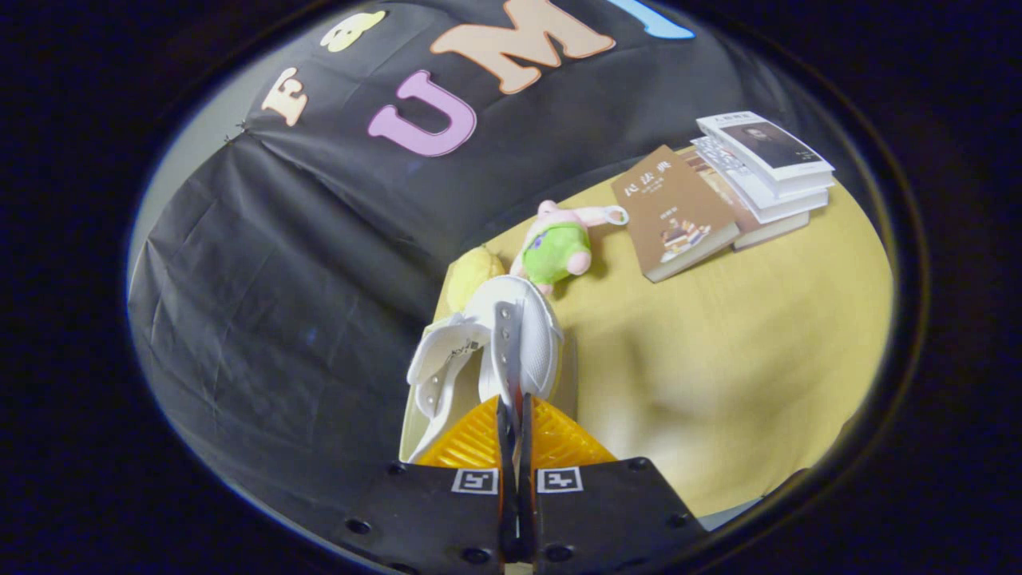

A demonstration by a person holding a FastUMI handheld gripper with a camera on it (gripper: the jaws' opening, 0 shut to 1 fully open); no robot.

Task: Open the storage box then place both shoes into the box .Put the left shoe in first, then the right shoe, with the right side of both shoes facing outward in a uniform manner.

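Gripper (515, 415) pinching white shoe (511, 343), toe pointing ahead

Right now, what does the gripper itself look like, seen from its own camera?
The gripper has two flat fingers with a ribbed, grid-like texture, narrowing to a wedge ahead. They sit on two dark blocks with round screw heads along the edges. Each block carries a small square black-and-white marker near the inner edge. No cables or sleeves are visible.
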